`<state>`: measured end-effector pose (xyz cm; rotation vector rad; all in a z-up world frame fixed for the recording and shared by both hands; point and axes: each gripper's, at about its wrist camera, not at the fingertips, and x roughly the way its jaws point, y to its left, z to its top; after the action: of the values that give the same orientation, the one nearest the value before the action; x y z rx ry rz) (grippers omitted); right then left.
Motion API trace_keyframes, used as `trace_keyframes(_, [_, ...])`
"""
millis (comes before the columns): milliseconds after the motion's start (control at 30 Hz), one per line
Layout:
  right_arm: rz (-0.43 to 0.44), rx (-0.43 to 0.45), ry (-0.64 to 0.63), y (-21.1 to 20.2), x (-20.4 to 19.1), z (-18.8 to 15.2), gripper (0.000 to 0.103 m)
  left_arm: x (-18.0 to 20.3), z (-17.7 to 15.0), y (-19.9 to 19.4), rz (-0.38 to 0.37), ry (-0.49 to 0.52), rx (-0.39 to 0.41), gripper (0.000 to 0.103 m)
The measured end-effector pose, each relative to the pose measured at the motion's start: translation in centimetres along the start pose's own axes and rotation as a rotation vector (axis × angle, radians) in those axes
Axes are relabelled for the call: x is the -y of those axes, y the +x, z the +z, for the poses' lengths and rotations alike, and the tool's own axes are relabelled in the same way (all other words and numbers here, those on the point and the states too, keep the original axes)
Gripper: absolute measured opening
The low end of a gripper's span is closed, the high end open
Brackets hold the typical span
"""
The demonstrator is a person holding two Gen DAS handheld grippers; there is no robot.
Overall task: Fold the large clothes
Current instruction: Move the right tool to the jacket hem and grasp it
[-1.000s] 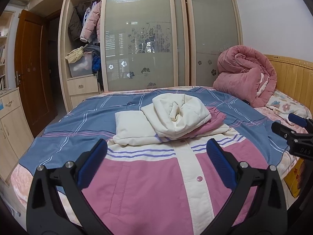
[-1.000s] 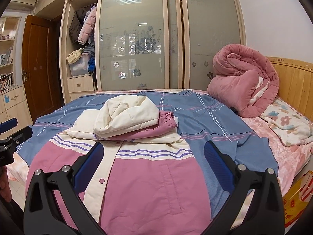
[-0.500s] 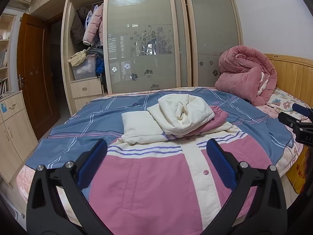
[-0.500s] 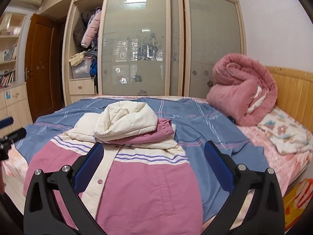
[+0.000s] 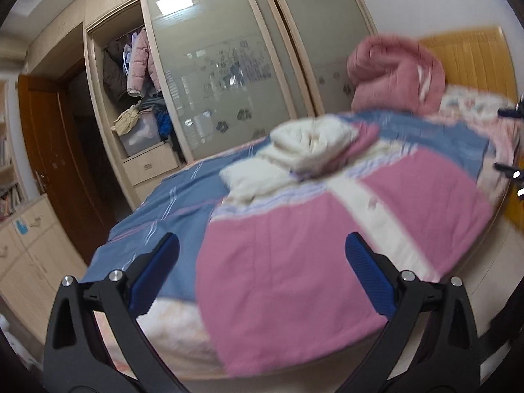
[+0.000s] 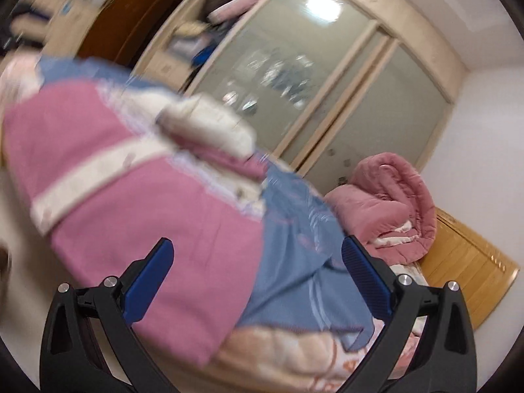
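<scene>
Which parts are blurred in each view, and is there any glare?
Left wrist view: pink jacket and rolled quilt motion-blurred, hand-held gripper sharp, lamp glare on wardrobe door. Right wrist view: tilted, stronger blur, gripper sharp, same glare.

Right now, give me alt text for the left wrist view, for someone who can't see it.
A pink quilted jacket with a cream button strip lies flat on a blue striped bedsheet, cream hood bunched at its far end. The open left gripper hovers at its near hem, holding nothing. The image is tilted and motion-blurred.
</scene>
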<state>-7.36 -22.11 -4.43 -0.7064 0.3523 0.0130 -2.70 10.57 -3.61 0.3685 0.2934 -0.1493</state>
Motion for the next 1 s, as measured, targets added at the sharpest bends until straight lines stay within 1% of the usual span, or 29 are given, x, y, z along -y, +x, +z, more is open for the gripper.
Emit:
trace_keyframes(67, [0.024,-0.014,-0.111,-0.2,-2.3,-1.4,0.102,0.2,-1.9,0.3,0.007,0.030,-0.040,0.101])
trace_keyframes(100, [0.031,-0.028,-0.175,0.0,-3.7,-2.3,0.102,0.0,-3.2,0.4,0.016,0.022,-0.053,0.101])
trace_keyframes(200, [0.059,-0.063,-0.313,0.6,-6.9,-4.1,0.102,-0.2,-5.1,1.0,0.027,0.018,-0.102,0.101])
trace_keyframes(233, [0.056,-0.072,-0.353,1.0,-7.7,-4.6,0.102,-0.2,-5.6,1.0,0.034,0.017,-0.101,0.101])
trace_keyframes(300, [0.068,-0.092,-0.399,1.6,-8.9,-5.5,0.102,-0.1,-6.0,1.6,0.041,0.039,-0.133,0.101])
trace_keyframes(333, [0.077,-0.104,-0.412,1.8,-9.2,-5.8,0.102,0.0,-6.0,1.6,0.045,0.048,-0.131,0.101])
trace_keyframes(367, [0.082,-0.115,-0.419,2.0,-9.4,-6.1,0.102,0.0,-6.0,1.4,0.046,0.050,-0.110,0.101])
trace_keyframes(400, [0.092,-0.123,-0.398,2.0,-9.2,-6.3,0.102,-0.1,-6.1,1.4,0.041,0.046,-0.104,0.101])
trace_keyframes(467, [0.166,-0.157,-0.271,2.3,-7.5,-6.3,0.102,-0.3,-6.2,1.6,0.039,0.036,-0.122,0.101])
trace_keyframes(500, [0.231,-0.175,-0.156,2.5,-5.7,-6.1,0.102,-0.5,-6.2,1.6,0.038,0.028,-0.120,0.101])
trace_keyframes(567, [0.358,-0.222,0.154,3.9,-0.6,-6.3,0.102,-1.0,-5.9,1.6,0.030,-0.001,-0.104,0.101])
trace_keyframes(633, [0.489,-0.260,0.400,5.7,3.2,-7.4,0.102,-1.2,-5.6,1.7,0.012,-0.027,-0.099,0.101])
trace_keyframes(667, [0.548,-0.273,0.546,6.9,5.5,-8.4,0.102,-1.4,-5.4,1.7,-0.005,-0.040,-0.093,0.101])
trace_keyframes(700, [0.588,-0.282,0.623,7.8,6.7,-9.1,0.102,-1.3,-5.2,1.5,-0.013,-0.047,-0.084,0.101])
trace_keyframes(767, [0.649,-0.312,0.718,9.5,8.4,-10.3,0.100,-1.3,-4.8,1.2,-0.039,-0.061,-0.061,0.101])
trace_keyframes(800, [0.686,-0.337,0.757,10.7,8.9,-11.1,0.097,-1.2,-4.7,1.2,-0.049,-0.067,-0.060,0.101])
trace_keyframes(867, [0.751,-0.388,0.810,12.7,9.1,-12.7,0.075,-1.1,-4.6,1.2,-0.063,-0.077,-0.061,0.101])
trace_keyframes(900, [0.772,-0.407,0.819,13.2,8.8,-13.2,0.070,-1.1,-4.6,1.2,-0.061,-0.076,-0.062,0.101])
trace_keyframes(933, [0.801,-0.427,0.820,13.9,8.4,-13.5,0.060,-1.0,-4.6,1.3,-0.056,-0.073,-0.064,0.101])
trace_keyframes(967, [0.825,-0.436,0.819,14.1,7.9,-13.4,0.054,-0.9,-4.6,1.4,-0.052,-0.071,-0.069,0.101])
trace_keyframes(1000, [0.871,-0.441,0.820,14.5,7.3,-13.5,0.049,-0.9,-4.6,1.4,-0.051,-0.071,-0.072,0.101])
